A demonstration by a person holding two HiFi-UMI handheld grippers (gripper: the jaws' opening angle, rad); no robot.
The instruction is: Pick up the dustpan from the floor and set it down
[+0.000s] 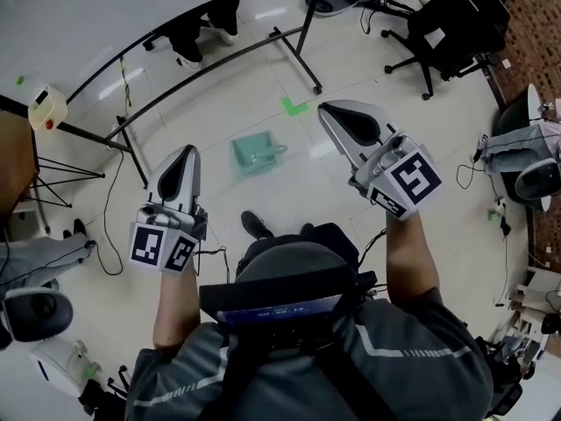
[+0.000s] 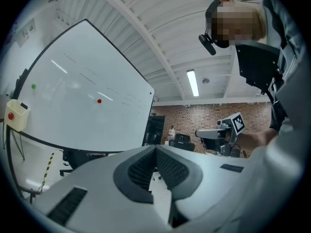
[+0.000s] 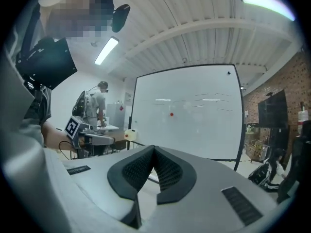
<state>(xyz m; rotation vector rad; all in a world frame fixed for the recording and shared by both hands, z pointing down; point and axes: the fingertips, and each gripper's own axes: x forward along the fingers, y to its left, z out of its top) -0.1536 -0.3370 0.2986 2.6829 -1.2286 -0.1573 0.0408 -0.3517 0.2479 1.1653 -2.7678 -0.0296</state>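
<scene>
Head view: dustpan (image 1: 252, 154) flat on floor (image 1: 219, 103), handle toward right.

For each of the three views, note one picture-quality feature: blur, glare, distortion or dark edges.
Head view: the teal dustpan looks slightly smeared, and ceiling lights glare in streaks off the glossy floor. Left gripper view: the corners go dark, and the whiteboard has a lower edge bowed by the wide lens. Right gripper view: the ceiling lamp at top right is blown out.
</scene>
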